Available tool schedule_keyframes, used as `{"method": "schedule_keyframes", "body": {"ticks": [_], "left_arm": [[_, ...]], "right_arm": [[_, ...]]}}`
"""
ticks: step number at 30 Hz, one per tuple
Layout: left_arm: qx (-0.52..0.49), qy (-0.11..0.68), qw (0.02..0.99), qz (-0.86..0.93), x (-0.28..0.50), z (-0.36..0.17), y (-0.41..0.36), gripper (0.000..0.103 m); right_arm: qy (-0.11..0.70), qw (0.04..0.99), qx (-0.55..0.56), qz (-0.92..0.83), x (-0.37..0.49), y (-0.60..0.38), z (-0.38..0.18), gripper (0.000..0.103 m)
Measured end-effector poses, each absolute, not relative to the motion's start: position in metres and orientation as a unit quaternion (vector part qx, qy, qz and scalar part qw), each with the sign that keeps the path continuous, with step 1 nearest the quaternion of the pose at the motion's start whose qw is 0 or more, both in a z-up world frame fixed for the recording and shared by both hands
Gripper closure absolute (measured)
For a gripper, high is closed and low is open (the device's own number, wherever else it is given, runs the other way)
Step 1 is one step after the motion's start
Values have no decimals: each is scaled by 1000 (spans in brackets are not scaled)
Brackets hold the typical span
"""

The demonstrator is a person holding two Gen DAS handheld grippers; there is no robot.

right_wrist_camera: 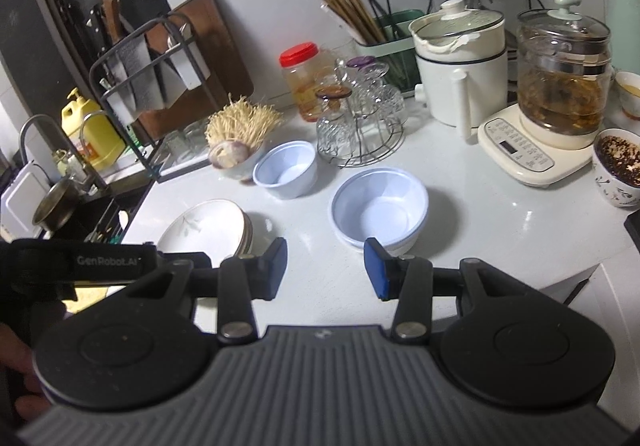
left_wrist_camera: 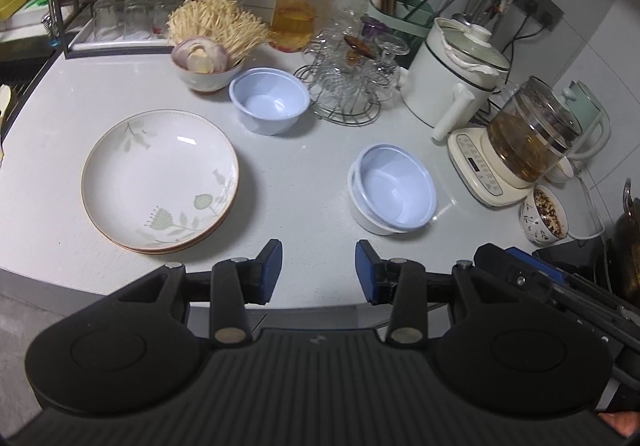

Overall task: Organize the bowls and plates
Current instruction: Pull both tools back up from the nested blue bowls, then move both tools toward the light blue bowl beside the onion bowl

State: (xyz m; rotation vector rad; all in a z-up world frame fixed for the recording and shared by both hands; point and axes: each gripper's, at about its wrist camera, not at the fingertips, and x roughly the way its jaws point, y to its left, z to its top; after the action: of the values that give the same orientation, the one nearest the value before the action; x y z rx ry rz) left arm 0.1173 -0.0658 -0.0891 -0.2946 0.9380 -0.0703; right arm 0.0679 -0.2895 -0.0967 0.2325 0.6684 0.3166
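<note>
"GenRobot.AI" was printed on the left tongs [right_wrist_camera: 80, 262]. Both tongs, left [left_wrist_camera: 319, 272] and right [right_wrist_camera: 326, 268], stood open and empty above the white worktop [left_wrist_camera: 300, 166]. Ahead of them lay stacked floral white ceramic plates [left_wrist_camera: 160, 178] and nested pale-blue plastic bowls [right_wrist_camera: 378, 206].

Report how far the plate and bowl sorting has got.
Done: the floral white ceramic plates sit stacked, and two pale blue plastic bowls are nested nearer the counter edge. In hand: nothing; the left tongs and right tongs hang open and empty over the counter edge. Left: the single pale blue plastic bowl stands apart by the wire glass rack, not yet nested.
</note>
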Motion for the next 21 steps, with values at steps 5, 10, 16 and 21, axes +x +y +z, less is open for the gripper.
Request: {"method": "schedule_keyframes", "body": {"ticks": [5,10,16,21], "left_arm": [[-147,459,876,-38,138,-96,-54,57],[-149,464,872,-43,166,-103,-36,57],[-159,471,866,-47,206,-115,-13,57],[-195,478,855,-43,238,-127,13,57]], "right_arm": [[333,924,114,149,85,-279,-100,58],[341,922,113,144,107,-262,-103,58],[351,920,110,133,136,-243,-103,58],[359,919,105,126,165,-228,-103,58]]}}
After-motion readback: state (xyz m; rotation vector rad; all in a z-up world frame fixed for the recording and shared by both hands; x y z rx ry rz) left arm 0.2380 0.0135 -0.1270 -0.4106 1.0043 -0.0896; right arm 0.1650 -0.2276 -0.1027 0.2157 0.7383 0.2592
